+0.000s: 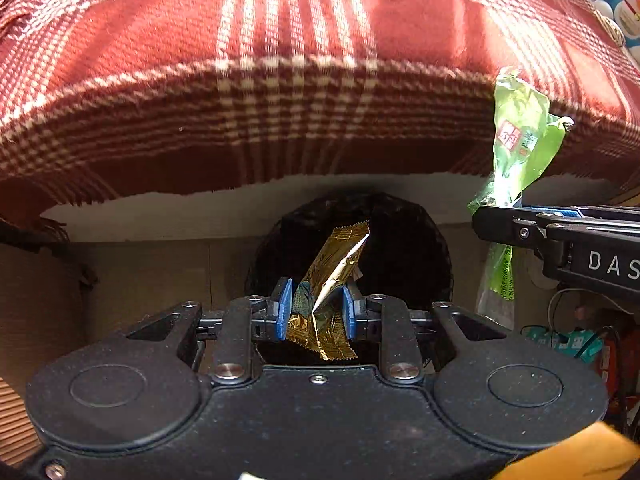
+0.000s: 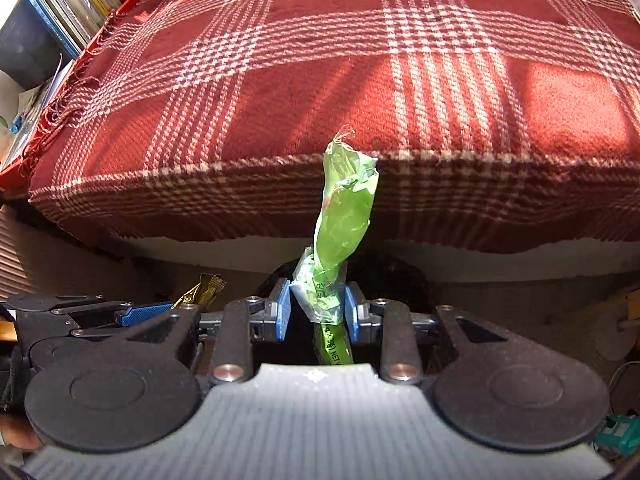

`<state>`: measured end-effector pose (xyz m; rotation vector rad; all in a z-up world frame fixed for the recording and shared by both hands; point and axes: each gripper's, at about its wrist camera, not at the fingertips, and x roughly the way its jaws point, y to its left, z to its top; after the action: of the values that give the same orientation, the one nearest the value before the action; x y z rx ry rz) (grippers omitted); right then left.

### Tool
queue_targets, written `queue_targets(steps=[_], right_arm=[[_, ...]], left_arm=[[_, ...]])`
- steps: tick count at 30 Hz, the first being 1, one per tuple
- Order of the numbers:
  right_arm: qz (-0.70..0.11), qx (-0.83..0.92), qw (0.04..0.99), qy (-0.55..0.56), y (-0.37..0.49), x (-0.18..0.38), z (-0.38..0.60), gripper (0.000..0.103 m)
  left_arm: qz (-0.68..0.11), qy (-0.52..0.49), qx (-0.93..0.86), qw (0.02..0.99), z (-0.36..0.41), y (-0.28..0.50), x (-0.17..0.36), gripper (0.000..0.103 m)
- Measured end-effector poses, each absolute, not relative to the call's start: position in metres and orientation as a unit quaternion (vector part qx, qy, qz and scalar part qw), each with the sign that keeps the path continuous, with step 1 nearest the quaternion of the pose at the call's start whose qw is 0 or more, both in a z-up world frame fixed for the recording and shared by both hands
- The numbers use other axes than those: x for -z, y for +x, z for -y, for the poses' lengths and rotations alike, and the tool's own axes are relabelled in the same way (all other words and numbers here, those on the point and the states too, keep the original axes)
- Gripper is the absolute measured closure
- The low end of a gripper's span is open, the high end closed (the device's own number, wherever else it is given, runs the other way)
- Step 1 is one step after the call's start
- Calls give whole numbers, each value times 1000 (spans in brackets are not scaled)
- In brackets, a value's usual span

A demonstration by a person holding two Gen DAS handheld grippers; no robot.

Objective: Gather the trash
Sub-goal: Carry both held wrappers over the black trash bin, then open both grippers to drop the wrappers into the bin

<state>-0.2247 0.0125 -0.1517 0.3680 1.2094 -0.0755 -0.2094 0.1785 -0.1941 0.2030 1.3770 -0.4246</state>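
Both claws loaded, hovering over the black bin

Left gripper (image 1: 316, 312) is clamped on a gold foil wrapper (image 1: 332, 276), right gripper (image 2: 316, 312) pinches a crumpled green plastic wrapper (image 2: 340, 216), and the black bin (image 1: 404, 248) sits right below and ahead of both sets of pads. Plaid blanket (image 2: 280, 92) hangs just past it. My worry: the green one's light and floppy, so it could drift past the rim on release or cling to a pad.
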Motion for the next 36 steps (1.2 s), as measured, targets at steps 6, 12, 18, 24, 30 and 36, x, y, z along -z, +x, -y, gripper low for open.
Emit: queue_targets(steps=[6, 12, 18, 24, 30, 36], right_arm=[[-592, 50, 781, 192, -231, 208, -22, 69], [-621, 59, 757, 195, -236, 247, -30, 69], [-637, 55, 745, 189, -242, 261, -36, 68], [-648, 52, 737, 187, -237, 268, -33, 67], [-650, 50, 736, 185, -234, 272, -35, 54], [-647, 48, 737, 188, -233, 271, -32, 42]], left_arm=[[-663, 107, 181, 719, -185, -214, 256, 79], [-691, 107, 167, 695, -190, -215, 294, 79], [-700, 110, 164, 686, -187, -216, 310, 78], [-705, 106, 158, 683, -179, -215, 325, 78], [-704, 101, 146, 687, -179, -216, 327, 68], [-701, 98, 135, 693, -181, -216, 324, 52]])
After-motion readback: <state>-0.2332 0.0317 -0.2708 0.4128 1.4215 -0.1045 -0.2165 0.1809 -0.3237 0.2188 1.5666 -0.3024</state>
